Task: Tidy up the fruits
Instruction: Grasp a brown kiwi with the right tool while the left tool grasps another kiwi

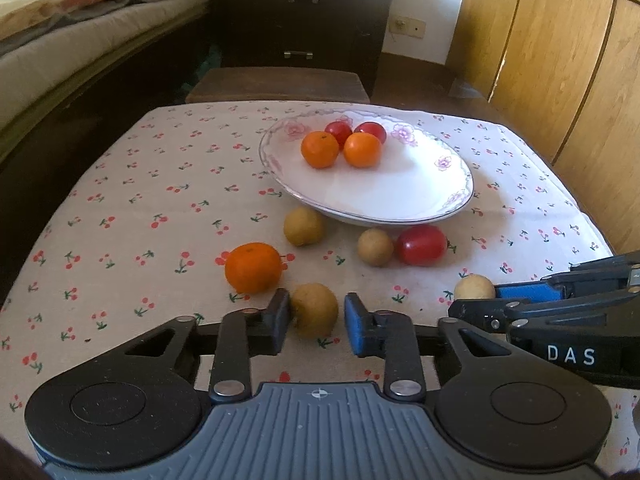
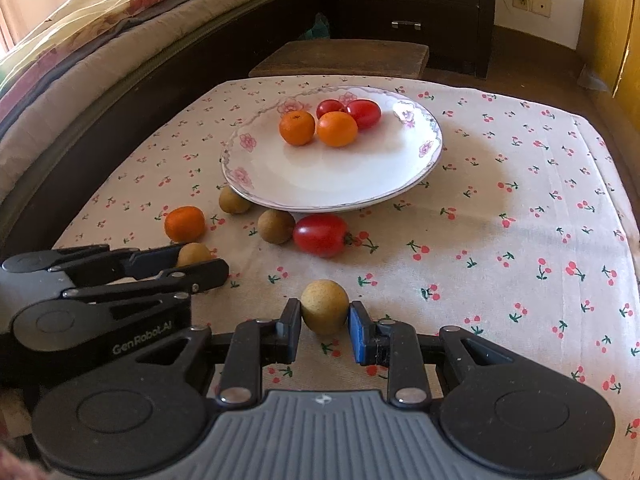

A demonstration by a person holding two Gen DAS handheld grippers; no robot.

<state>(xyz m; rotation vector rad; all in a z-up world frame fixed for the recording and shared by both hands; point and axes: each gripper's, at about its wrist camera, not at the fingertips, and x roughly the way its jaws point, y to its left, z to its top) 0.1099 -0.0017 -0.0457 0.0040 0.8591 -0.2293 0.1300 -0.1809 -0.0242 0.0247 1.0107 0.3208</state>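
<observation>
Our left claw [image 1: 316, 322] is closed on a tan fruit [image 1: 314, 309], its pads pressing the fruit's two sides just above the cherry-print cloth of the table [image 1: 120, 208]. In the same way, our right claw [image 2: 325, 328] is clamped on a second tan fruit [image 2: 324, 306], held low over the cloth. In the left wrist view the right claw comes in from the right edge, and only a pale sliver of its fruit shows past the blue pad; the rest of that claw is cut off by the frame. In the right wrist view the left claw enters from the left, and its black fingers hide most of the fruit it grips.

Just ahead of the left claw and slightly to its left lies a loose orange [image 1: 253, 267] on the cloth. Farther ahead sit two more tan fruits [image 1: 304, 226], one on each side of the claw's line, and a red tomato [image 1: 421, 245] lies touching the right-hand one. The left-hand tan fruit lies tucked against the rim of the plate, partly under it in the right wrist view.

Beyond these stands the white flowered plate [image 1: 400, 196], which carries two oranges [image 1: 320, 149] side by side near its far side. Two red tomatoes [image 1: 339, 131] lie behind them, partly hidden by the oranges, so we cannot make out their whole shape. The near half of the plate is bare. Beyond the table we see a dark dresser and a bed at the left, both blurred toward the edges.
</observation>
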